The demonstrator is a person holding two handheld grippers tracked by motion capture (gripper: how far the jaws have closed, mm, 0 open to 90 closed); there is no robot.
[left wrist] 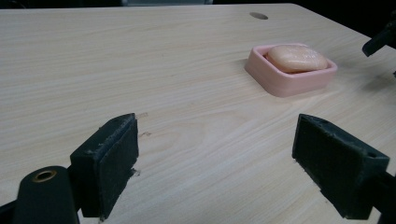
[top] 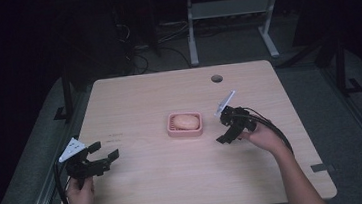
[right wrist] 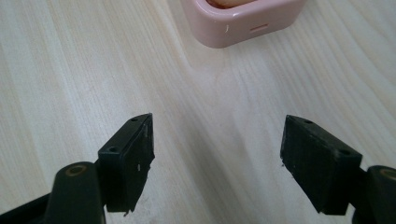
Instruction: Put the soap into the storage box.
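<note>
Pink soap dish [right wrist: 243, 21]: cut off by the top edge in the right gripper view, so that one rounded corner and a sliver of its contents show; seen whole in the high view [top: 185, 124] and the left gripper view [left wrist: 292, 70]. Soap bar [left wrist: 296, 58]: pale peach, lying inside the dish, its underside hidden by the dish wall. Right gripper [top: 228, 130]: jaws spread wide, holding nothing, nothing between the pads but bare wooden table [right wrist: 70, 70]; the dish sits just ahead of its jaws, near but apart. Whether the pads touch the tabletop cannot be told. Left gripper [top: 105, 157]: jaws likewise wide apart and empty, above the table; the dish lies well ahead of it and off to its right, with the other gripper's dark tip cut off at the frame edge beyond.
</note>
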